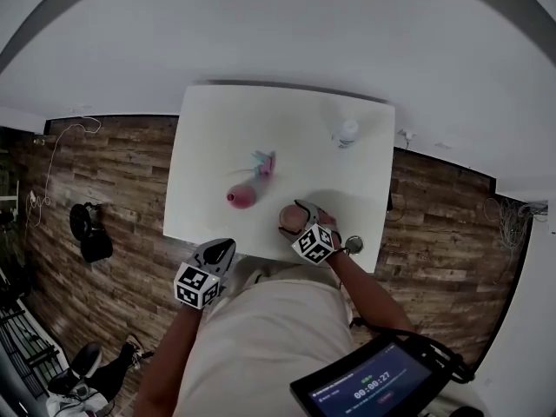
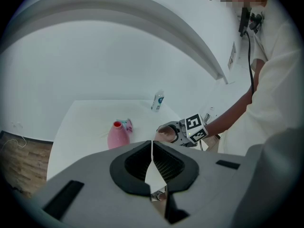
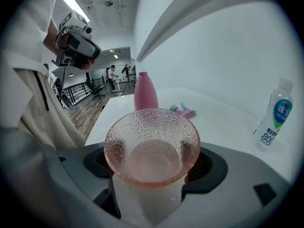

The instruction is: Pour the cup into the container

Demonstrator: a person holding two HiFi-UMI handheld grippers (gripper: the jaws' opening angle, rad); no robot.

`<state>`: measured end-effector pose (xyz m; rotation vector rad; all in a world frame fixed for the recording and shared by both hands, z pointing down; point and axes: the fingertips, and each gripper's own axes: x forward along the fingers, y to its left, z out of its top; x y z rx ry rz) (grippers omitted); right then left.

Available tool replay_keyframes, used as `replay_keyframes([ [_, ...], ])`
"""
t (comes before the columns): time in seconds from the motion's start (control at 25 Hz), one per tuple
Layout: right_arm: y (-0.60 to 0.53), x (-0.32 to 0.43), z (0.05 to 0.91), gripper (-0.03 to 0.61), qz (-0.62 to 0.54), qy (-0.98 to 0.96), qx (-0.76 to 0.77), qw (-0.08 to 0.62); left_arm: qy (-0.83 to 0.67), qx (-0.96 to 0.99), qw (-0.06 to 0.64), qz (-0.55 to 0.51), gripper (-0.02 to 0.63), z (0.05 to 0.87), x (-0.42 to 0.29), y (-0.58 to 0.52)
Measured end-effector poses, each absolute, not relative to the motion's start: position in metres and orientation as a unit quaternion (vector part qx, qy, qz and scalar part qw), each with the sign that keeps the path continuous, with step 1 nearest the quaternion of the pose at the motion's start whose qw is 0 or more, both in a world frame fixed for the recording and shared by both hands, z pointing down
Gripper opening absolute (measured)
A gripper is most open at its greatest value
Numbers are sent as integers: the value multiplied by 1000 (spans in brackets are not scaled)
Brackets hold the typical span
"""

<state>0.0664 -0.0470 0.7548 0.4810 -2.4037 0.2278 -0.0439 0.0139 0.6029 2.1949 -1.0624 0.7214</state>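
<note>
Right gripper (image 3: 151, 175) grasps the dimpled pink cup (image 3: 151, 141) over the table's (image 1: 287, 129) near edge, pink container (image 1: 241, 197) just beyond; left gripper (image 2: 152, 160) hangs clenched, empty, near-left

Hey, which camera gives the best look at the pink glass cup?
The right gripper view: the pink glass cup fills the middle of the picture, clamped between the jaws, with its dimpled wall and inside plainly visible. The head view and the left gripper view show it only small and far off.
</note>
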Motion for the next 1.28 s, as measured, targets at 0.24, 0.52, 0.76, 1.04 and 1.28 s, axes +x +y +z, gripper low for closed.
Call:
replay_keyframes([
  [0.24,-49,67,756,388,84,-921,192,327,-402,821,298,275,9,605,-46,14],
  [0.52,-54,69,756,388,85,-920,203,323,-400,820,298,280,9,608,-46,12],
  [0.76,-51,67,756,388,83,-918,209,325,-404,818,296,281,9,607,-49,18],
  [1.04,-50,71,755,387,96,-915,208,334,-409,817,295,279,9,604,-46,22],
  [1.28,-45,76,752,387,101,-914,206,335,-420,814,292,275,9,601,-47,26],
])
